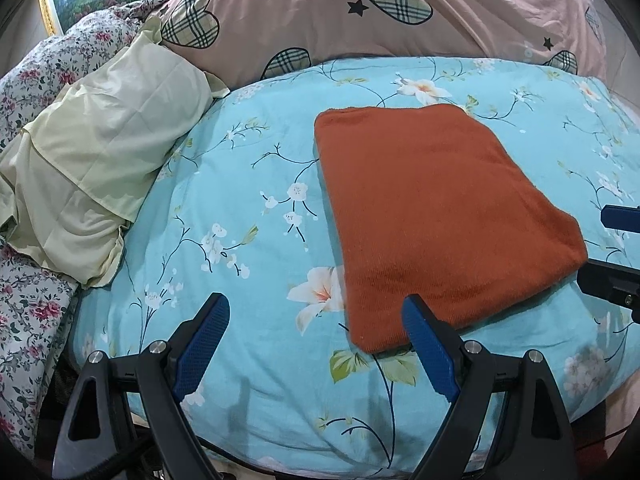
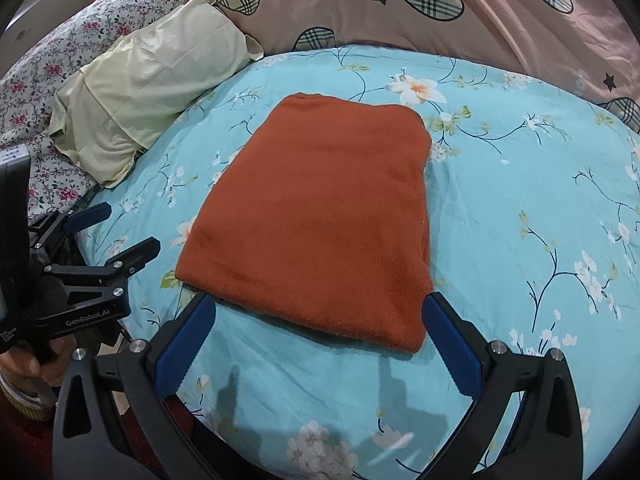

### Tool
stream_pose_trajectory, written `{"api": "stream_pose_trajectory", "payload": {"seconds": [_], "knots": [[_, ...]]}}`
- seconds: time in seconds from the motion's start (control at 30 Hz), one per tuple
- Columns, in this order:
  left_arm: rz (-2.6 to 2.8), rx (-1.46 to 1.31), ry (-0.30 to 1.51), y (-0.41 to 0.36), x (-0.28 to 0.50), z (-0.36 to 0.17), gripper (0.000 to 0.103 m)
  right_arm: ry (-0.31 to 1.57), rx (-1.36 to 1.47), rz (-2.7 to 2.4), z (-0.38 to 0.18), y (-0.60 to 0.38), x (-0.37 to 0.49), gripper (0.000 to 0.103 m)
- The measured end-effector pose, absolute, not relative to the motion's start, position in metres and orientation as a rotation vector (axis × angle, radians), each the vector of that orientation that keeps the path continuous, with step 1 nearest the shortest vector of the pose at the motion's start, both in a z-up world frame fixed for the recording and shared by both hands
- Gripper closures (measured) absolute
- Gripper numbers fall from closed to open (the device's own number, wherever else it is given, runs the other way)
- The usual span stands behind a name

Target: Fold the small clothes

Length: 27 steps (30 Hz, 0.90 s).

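A rust-orange garment (image 1: 436, 216) lies folded into a flat rectangle on the light-blue floral bedspread (image 1: 248, 184); it also shows in the right wrist view (image 2: 320, 216). My left gripper (image 1: 316, 312) is open and empty, held just short of the garment's near-left corner. My right gripper (image 2: 318, 308) is open and empty, its jaws spread about as wide as the garment's near edge, just short of it. The left gripper also shows in the right wrist view (image 2: 120, 232), and the right gripper's fingers (image 1: 616, 248) show at the right edge of the left wrist view.
A pale-yellow pillow (image 1: 96, 168) lies to the left on a flowered quilt (image 1: 36, 312). A pink duvet with plaid hearts (image 1: 360, 12) is heaped behind the bedspread. The bed's near edge runs below the grippers.
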<state>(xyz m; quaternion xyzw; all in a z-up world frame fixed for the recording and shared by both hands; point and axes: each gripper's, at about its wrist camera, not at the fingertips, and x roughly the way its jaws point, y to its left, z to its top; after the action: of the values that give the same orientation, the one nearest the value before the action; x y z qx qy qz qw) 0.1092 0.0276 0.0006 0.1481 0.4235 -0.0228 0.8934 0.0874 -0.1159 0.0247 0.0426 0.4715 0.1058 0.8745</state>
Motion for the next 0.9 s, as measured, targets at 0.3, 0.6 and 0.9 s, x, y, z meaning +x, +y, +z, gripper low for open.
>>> {"api": "stream_pose_trajectory", "payload": {"seconds": [0.3, 0.6, 0.9], "knots": [[-0.051, 0.299, 0.872, 0.030, 0.116, 0.002, 0.014, 0.987, 0.089, 0.216, 0.026, -0.115, 0.093, 0.000], [-0.048, 0.287, 0.867, 0.031, 0.120, 0.004, 0.014, 0.992, 0.083, 0.220, 0.025, -0.113, 0.098, 0.000], [-0.047, 0.286, 0.867, 0.031, 0.122, 0.005, 0.014, 0.992, 0.081, 0.218, 0.026, -0.111, 0.100, 0.000]]}}
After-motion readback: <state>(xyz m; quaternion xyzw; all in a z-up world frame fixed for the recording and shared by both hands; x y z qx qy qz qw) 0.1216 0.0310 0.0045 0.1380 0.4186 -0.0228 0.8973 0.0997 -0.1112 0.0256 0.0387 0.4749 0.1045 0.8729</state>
